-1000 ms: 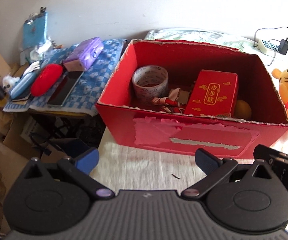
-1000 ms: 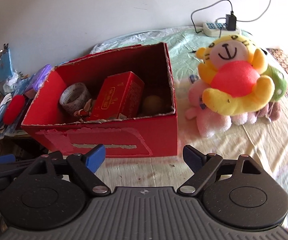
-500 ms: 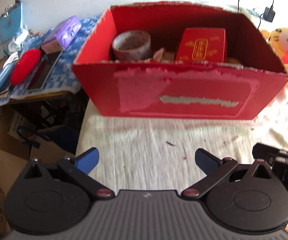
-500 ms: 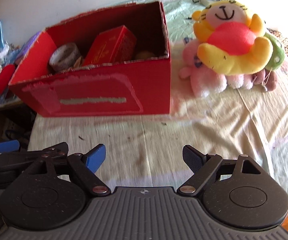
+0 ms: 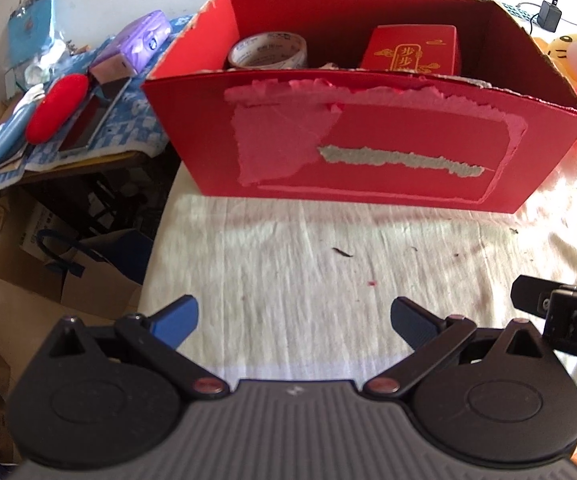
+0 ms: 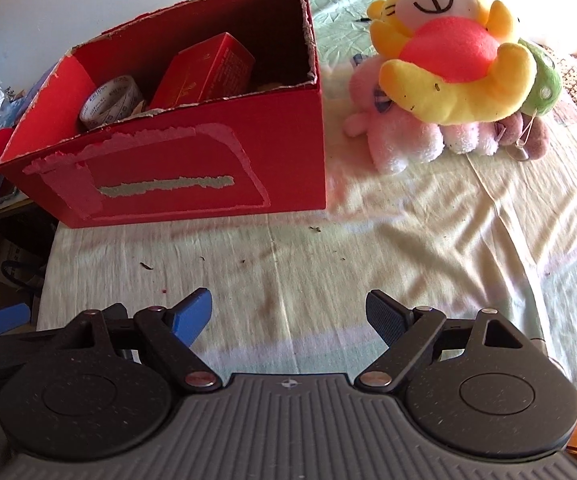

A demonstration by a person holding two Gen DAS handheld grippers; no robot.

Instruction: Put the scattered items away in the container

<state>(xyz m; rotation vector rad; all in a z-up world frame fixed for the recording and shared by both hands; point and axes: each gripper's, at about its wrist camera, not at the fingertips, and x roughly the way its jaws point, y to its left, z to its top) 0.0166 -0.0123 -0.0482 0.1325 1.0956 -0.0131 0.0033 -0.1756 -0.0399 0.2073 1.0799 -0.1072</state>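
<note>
A red cardboard box [image 5: 368,140] [image 6: 192,176] stands on the cloth-covered table. Inside it lie a roll of clear tape [image 5: 266,50] [image 6: 110,100] and a smaller red box with gold print [image 5: 412,50] [image 6: 204,72]. My left gripper [image 5: 294,320] hovers open over bare cloth in front of the box, holding nothing. My right gripper [image 6: 288,312] is open too, empty, in front of the box's right corner. Part of the right gripper's body [image 5: 568,316] shows at the right edge of the left wrist view.
Plush toys, a yellow tiger [image 6: 456,56] on pink ones [image 6: 404,140], sit right of the box. A side table [image 5: 72,128] at left carries a purple case [image 5: 136,44], a red pouch [image 5: 56,106] and a tablet. Cardboard boxes and a paper bag [image 5: 88,276] lie below the table's left edge.
Both grippers have pulled back from the box and dropped lower; the view went from looking down into the box to facing its front wall. Both stayed open.
</note>
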